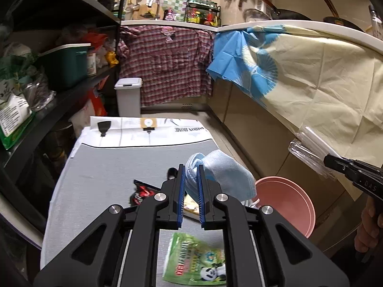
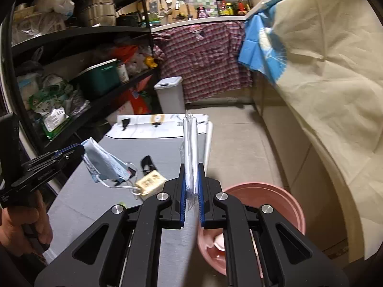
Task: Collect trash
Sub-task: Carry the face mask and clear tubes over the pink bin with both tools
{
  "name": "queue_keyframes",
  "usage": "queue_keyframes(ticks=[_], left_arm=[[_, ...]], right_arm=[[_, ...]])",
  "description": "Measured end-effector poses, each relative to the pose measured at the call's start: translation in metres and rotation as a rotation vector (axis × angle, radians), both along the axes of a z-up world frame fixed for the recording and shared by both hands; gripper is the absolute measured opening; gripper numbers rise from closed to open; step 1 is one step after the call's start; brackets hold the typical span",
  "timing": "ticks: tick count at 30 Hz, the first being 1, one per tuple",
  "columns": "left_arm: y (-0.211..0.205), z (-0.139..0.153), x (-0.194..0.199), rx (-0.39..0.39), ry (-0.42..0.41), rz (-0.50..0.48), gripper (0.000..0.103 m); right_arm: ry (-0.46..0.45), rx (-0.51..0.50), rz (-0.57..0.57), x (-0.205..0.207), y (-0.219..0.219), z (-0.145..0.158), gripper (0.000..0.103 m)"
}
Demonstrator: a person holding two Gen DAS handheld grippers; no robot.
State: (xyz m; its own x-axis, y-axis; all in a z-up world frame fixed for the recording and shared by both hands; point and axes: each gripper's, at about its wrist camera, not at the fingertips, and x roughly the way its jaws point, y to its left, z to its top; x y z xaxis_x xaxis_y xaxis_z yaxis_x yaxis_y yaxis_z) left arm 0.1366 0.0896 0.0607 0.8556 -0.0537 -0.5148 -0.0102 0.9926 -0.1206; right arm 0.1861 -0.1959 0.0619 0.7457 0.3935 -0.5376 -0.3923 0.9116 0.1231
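Your left tool (image 1: 191,179) clamps the face mask (image 1: 222,172), your right tool (image 2: 191,181) the plastic sleeve (image 2: 190,143), both near the pink bin (image 2: 275,196) for dropping.

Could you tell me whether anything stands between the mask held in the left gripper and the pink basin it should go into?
Nothing visible does. The left gripper holds the blue mask above the table's right edge, and the pink basin sits open just beyond it on the floor.

Right claw (image 2: 191,179) clamps plastic sleeve (image 2: 190,148); left claw (image 2: 76,149) grips mask (image 2: 105,165).
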Motion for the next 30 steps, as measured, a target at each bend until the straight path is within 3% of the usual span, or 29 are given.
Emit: queue_keyframes(ticks=[13,30], left_arm=[[-0.051,-0.012,0.023,0.012,0.028,-0.084,0.010],[-0.119,-0.047,0.055,0.051,0.095,-0.186,0.010]], right_arm=[[0.076,0.019,-0.142,0.016,-0.056,-0.034,0.009],[0.133,0.008,-0.220,0.029,-0.083,-0.059,0.009]])
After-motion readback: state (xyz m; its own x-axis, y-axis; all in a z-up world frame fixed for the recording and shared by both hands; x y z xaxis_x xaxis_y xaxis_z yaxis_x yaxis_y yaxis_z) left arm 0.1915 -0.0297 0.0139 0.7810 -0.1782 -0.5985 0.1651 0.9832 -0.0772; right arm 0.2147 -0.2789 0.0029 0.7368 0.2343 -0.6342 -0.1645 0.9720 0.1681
